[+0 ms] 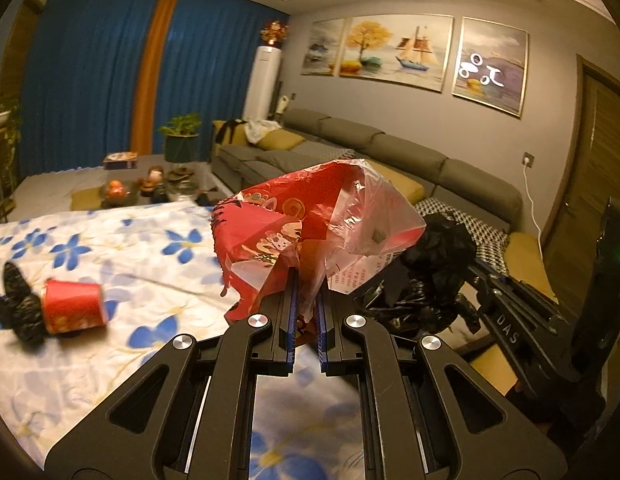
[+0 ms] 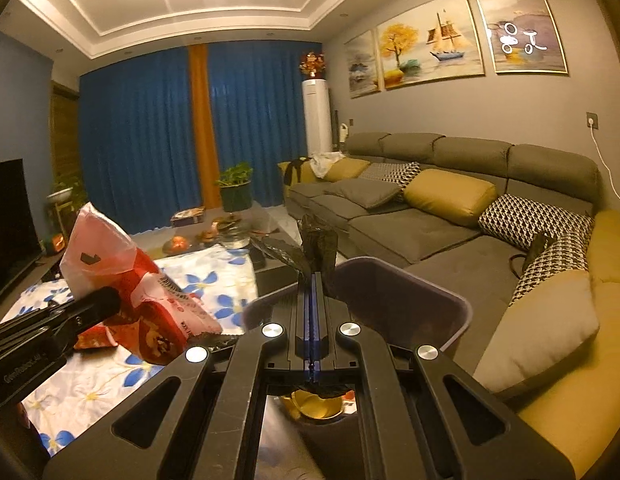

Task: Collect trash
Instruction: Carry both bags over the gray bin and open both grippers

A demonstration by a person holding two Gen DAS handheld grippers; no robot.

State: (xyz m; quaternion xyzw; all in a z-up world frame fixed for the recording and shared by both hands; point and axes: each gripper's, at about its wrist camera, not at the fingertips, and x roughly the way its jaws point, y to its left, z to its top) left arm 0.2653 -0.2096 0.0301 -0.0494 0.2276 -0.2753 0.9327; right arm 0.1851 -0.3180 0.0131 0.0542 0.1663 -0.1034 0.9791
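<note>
Red printed wrapper (image 1: 294, 224), crumpled together with clear film, is clamped between the blue pads of the left claw (image 1: 306, 312), which is clenched on its lower edge so the bundle stands up and clear of the flower-print cloth on the counter (image 1: 110, 248). Just right of it, the right claw (image 2: 312, 300) is pinched fully closed on a piece of black plastic bag (image 2: 318, 240), held directly above the open grey bin (image 2: 430, 300), presumably so that it can fall in. Both pieces look lifted to carry to that bin. Far left on the cloth, a tipped red paper cup (image 1: 74, 306) lies against more black plastic (image 1: 20, 300), not yet collected.
</note>
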